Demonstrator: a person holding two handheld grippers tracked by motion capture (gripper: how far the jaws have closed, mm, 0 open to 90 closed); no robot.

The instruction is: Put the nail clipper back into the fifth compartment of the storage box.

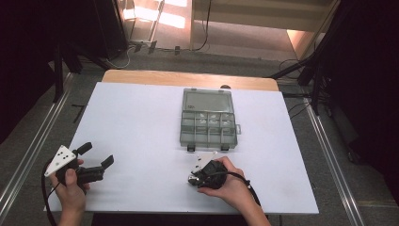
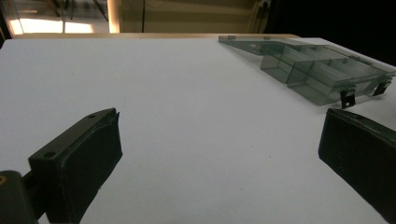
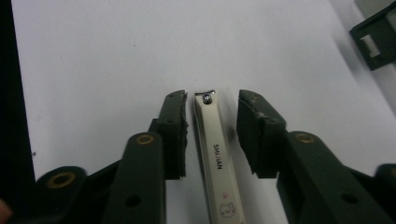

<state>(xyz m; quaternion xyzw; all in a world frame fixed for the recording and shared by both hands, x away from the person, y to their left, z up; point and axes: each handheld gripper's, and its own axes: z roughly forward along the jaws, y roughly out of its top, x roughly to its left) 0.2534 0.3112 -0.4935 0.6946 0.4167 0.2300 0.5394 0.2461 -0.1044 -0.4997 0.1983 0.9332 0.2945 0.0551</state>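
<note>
In the high view, a clear compartment box [image 1: 208, 123] lies with its lid swung back near the middle of the white table [image 1: 131, 117], its two latches facing the person; its compartments look empty, though they are too small here to be sure. The left gripper [image 1: 96, 162] rests at the near left corner, well apart from the box, probably parked out of the way. The right gripper [image 1: 194, 178] is pressed low to the table just in front of the box. In the left gripper view, the jaws stand wide apart with nothing between them, and the nearest compartments of the box appear bare. In the right gripper view, the jaws straddle a nail clipper [image 3: 215, 154] lying flat on the table, one on each side with narrow gaps, not yet clamped; the low approach seems meant to pinch its thin sides.
</note>
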